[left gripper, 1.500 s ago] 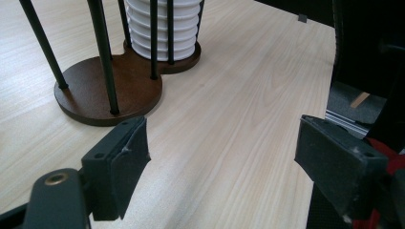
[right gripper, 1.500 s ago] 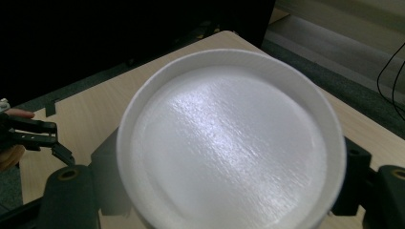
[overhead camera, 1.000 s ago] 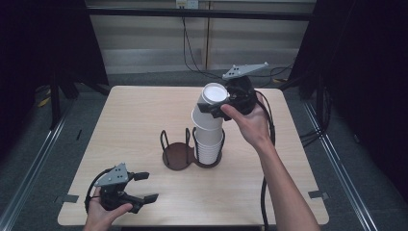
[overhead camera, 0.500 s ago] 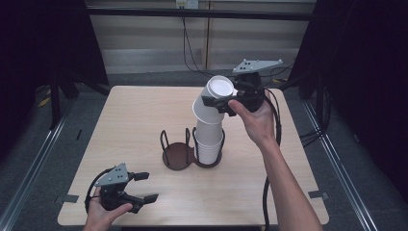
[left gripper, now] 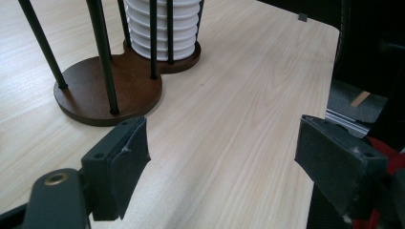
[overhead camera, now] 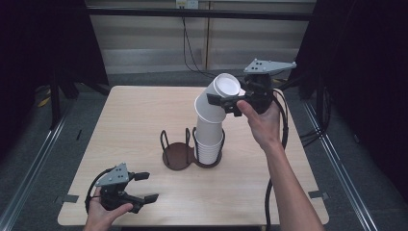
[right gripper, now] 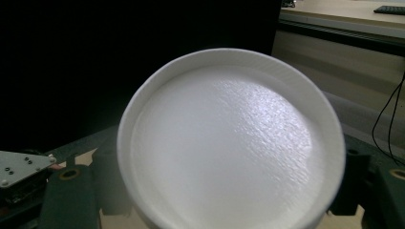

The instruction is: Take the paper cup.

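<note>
**Top cup tilted off the stack in the right gripper's jaws**

The right gripper is clamped on the top cup of the white stack, one jaw on each side of the cup's wall. In the right gripper view the cup's upturned white base sits squarely between the two jaws, which flank it at 9 and 3 o'clock. The cup is tipped so its base points toward 1 o'clock in the high view, while its mouth end still meets the top of the cup stack below.

The stack stands upright in the right-hand bay of a dark cup holder, a figure-eight wooden base with thin black upright rods. The left-hand bay, at 9 o'clock from the stack, holds nothing. There are two bays and one stack; the ribbed rims of many nested cups show between the rods in the left gripper view, too tightly packed to count surely.

The left gripper rests near the table's front-left corner, at about 7 o'clock from the holder and well apart from it. Its two padded fingers stand apart with only bare tabletop between them, gripping nothing.

There are two grippers, each in one hand.
</note>
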`<state>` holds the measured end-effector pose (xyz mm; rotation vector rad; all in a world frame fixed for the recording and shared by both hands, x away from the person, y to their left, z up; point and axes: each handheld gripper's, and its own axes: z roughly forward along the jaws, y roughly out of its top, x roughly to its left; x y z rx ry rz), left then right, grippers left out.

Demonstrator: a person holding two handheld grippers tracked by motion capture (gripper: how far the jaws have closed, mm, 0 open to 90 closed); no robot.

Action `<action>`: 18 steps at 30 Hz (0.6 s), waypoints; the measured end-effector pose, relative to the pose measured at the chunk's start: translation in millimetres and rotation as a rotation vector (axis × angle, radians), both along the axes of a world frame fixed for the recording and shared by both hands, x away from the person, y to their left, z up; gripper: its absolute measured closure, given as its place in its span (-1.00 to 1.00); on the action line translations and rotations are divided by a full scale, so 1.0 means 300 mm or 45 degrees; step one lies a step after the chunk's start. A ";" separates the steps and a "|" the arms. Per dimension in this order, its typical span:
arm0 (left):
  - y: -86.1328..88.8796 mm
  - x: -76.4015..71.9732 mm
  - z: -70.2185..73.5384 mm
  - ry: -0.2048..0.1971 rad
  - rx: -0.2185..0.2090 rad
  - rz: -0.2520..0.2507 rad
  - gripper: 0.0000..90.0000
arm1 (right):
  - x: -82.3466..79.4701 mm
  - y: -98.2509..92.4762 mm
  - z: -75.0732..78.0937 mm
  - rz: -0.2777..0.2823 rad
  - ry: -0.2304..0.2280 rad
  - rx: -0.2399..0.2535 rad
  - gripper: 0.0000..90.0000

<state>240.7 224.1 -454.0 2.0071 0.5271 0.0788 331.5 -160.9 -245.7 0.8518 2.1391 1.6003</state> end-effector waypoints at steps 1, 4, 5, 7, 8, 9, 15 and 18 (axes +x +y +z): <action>0.000 0.000 0.000 0.000 -0.002 0.001 -0.59 | -0.002 -0.001 0.001 -0.001 -0.003 0.002 -0.48; 0.000 0.003 0.000 0.002 -0.011 0.009 -0.60 | -0.013 -0.009 0.011 0.008 -0.020 0.023 -0.48; 0.000 0.004 0.001 0.000 -0.012 0.010 -0.60 | -0.016 -0.014 0.015 0.010 -0.026 0.033 -0.48; -0.001 0.006 0.001 0.003 -0.013 0.006 -0.62 | -0.021 -0.022 0.020 0.013 -0.027 0.049 -0.48; -0.002 0.007 0.001 0.004 -0.013 0.007 -0.62 | -0.024 -0.024 0.021 0.012 -0.026 0.045 -0.48; -0.002 0.007 0.001 0.003 -0.016 0.006 -0.63 | -0.027 -0.027 0.020 0.012 -0.023 0.045 -0.48; -0.003 0.022 0.000 0.008 -0.012 0.016 -0.64 | -0.048 -0.045 0.011 0.019 -0.022 0.042 -0.48; -0.005 0.030 0.005 0.007 -0.017 0.027 -0.64 | -0.061 -0.055 0.005 0.012 -0.002 0.039 -0.48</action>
